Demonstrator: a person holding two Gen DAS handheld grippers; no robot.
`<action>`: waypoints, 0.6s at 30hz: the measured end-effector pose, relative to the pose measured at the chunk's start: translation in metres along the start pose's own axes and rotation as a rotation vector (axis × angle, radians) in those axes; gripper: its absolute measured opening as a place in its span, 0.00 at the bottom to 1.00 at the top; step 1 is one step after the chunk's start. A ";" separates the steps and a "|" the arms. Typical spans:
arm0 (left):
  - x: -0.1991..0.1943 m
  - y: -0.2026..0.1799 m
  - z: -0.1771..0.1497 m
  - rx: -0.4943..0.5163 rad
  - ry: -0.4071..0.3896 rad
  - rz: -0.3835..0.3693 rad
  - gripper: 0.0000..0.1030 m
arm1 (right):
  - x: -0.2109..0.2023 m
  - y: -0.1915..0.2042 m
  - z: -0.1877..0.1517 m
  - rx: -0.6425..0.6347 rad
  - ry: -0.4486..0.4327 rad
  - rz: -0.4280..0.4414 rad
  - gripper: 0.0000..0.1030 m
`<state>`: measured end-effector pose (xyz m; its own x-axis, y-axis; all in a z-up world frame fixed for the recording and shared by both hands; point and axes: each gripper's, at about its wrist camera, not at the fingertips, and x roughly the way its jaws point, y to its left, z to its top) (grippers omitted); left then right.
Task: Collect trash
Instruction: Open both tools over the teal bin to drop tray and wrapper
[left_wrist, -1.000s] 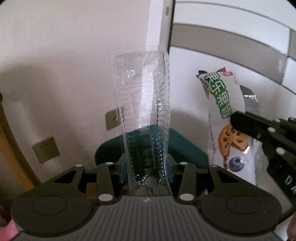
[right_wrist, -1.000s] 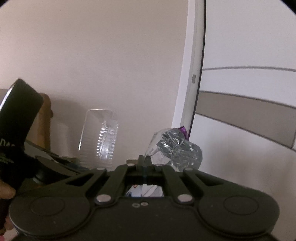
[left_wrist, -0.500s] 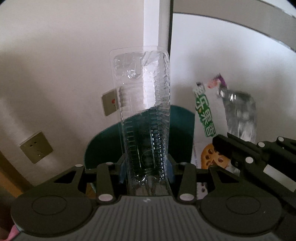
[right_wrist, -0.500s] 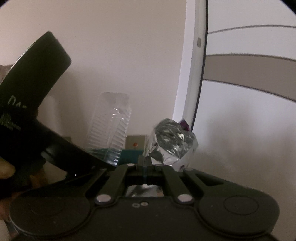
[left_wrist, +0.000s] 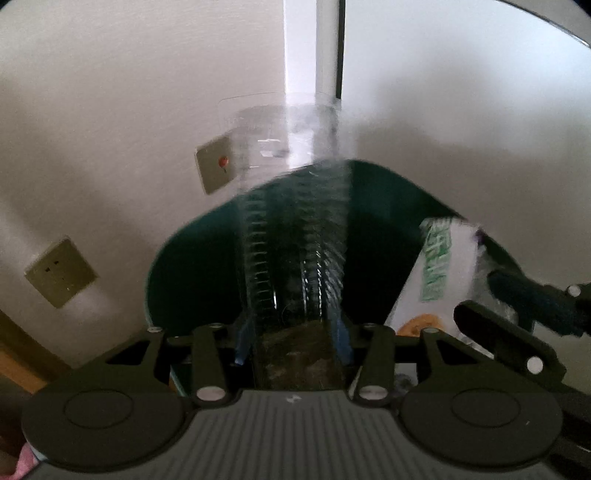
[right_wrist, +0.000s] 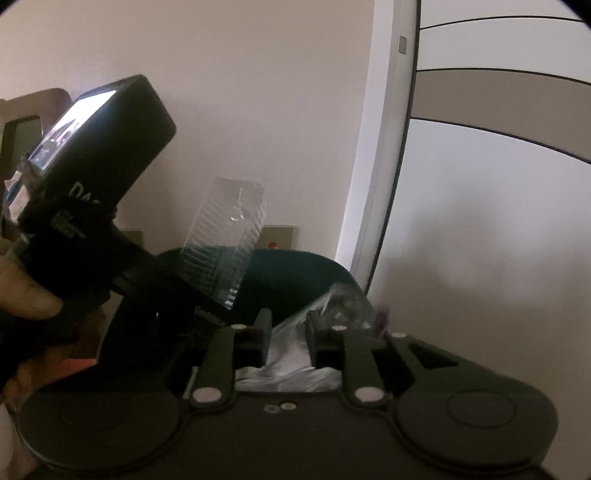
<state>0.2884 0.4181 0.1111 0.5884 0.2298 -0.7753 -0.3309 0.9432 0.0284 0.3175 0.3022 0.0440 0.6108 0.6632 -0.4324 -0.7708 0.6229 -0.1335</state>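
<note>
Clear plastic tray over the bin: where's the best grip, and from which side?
Probably the narrow lower end, pads on the two ribbed long edges, coming from below along its length. The clear plastic tray stands roughly upright and is long and thin-walled; the ribs look stiffer than the flat faces. The left claw sits there now, above the green bin.

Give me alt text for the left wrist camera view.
The left gripper, jaws opening, has a clear plastic tray between its fingers above a dark green bin. At right, the right gripper releases a snack wrapper into it.
</note>
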 end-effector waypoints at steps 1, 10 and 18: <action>-0.001 -0.002 0.000 0.001 0.003 0.006 0.46 | 0.000 0.000 -0.001 0.006 0.008 0.002 0.27; -0.029 -0.002 0.005 -0.049 -0.054 -0.029 0.71 | -0.024 -0.008 0.000 0.033 -0.001 0.010 0.38; -0.070 -0.018 -0.003 -0.011 -0.124 -0.033 0.71 | -0.072 -0.030 0.005 0.118 -0.040 0.022 0.42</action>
<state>0.2512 0.3842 0.1625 0.6852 0.2271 -0.6920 -0.3175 0.9483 -0.0032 0.2972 0.2382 0.0835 0.6027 0.6915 -0.3981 -0.7587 0.6512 -0.0176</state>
